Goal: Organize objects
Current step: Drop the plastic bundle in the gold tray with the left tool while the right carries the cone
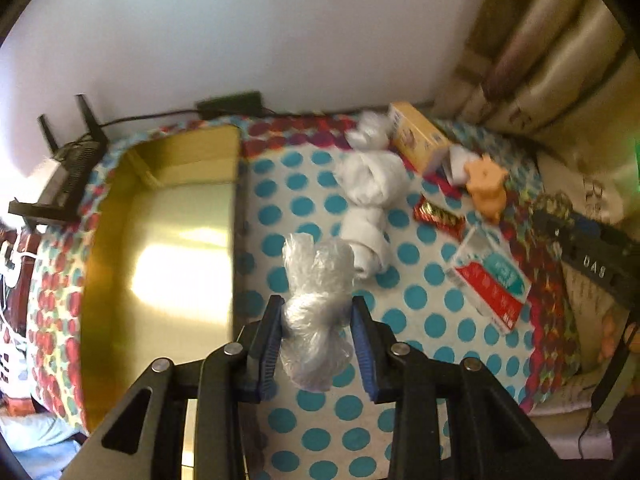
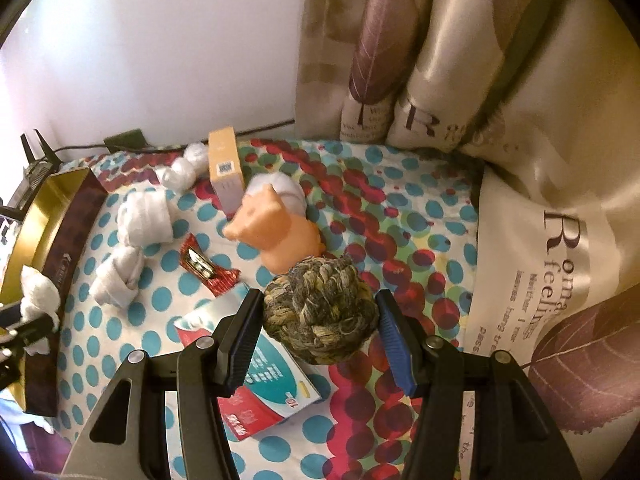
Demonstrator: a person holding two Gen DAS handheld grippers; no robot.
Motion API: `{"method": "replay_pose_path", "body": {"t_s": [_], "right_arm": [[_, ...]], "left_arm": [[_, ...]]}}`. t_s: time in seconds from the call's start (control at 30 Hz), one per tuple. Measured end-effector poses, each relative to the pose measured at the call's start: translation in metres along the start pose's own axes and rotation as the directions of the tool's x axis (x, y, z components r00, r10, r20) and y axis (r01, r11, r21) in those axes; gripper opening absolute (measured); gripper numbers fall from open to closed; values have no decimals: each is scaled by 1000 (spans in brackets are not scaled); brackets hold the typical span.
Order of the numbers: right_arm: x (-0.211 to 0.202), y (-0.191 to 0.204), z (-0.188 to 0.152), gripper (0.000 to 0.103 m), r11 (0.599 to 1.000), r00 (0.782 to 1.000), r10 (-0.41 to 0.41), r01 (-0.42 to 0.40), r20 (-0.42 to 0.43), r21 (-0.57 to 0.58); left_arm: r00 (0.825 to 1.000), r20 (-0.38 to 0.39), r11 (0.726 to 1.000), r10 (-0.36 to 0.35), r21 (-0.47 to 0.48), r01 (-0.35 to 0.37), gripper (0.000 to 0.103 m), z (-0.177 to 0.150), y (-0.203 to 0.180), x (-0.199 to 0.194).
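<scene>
My left gripper [image 1: 317,312] is shut on a knotted clear plastic bag [image 1: 316,308], held above the dotted cloth just right of the gold tray [image 1: 160,240]. It also shows in the right wrist view [image 2: 38,304] at the far left by the tray [image 2: 44,216]. My right gripper [image 2: 320,316] is shut on a woven rope ball [image 2: 321,314], held above a red and teal toothpaste box [image 2: 264,396]. Knotted white bags [image 1: 368,188] lie on the cloth beyond the left gripper.
An orange pig toy [image 2: 276,228], a yellow box [image 2: 226,168] and a red wrapper [image 2: 204,268] lie on the dotted cloth [image 2: 132,344]. Curtains [image 2: 520,160] hang at the right. A black router [image 1: 68,168] stands behind the tray by the wall.
</scene>
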State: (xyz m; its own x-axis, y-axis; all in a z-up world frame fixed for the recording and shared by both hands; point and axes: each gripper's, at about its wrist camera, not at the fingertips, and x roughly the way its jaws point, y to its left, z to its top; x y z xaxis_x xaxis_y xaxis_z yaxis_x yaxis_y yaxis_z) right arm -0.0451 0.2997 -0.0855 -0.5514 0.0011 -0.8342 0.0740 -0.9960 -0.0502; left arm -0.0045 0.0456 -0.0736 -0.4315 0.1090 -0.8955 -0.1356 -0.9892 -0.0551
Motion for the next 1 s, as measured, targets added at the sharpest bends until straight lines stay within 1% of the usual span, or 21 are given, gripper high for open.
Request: {"method": "replay_pose_path", "body": {"t_s": [0.03,0.07,0.13,0.37,0.5,0.7,1.0], "right_arm": [[-2,2,2,54,1000,1000,3,-3,6,-2],[-5,4,4,54,1000,1000,6,-6,13,-5],[-10,9,8,54,1000,999,18,-18,27,-15],[-27,51,24,54,992,994,90,-84,67,-89],[-35,86,28,54,980,987,142,-130,75,-151],[-43,132,27,54,956,977,206,-187,63,-226],[-49,180,24,54,926,967,253,-230,40,-300]], "left_arm": [[1000,13,1000,20,-22,-20,34,1,8,-5],[1000,17,999,25,-32,-25,34,2,9,-6],[999,26,996,44,-74,-42,34,1,24,-11],[995,-6,976,103,-192,-102,35,-18,73,-9],[991,-21,967,130,-221,-131,35,-29,91,-5],[991,-38,960,128,-247,-133,38,-35,105,3],[991,-52,960,120,-247,-129,39,-41,113,11]]}}
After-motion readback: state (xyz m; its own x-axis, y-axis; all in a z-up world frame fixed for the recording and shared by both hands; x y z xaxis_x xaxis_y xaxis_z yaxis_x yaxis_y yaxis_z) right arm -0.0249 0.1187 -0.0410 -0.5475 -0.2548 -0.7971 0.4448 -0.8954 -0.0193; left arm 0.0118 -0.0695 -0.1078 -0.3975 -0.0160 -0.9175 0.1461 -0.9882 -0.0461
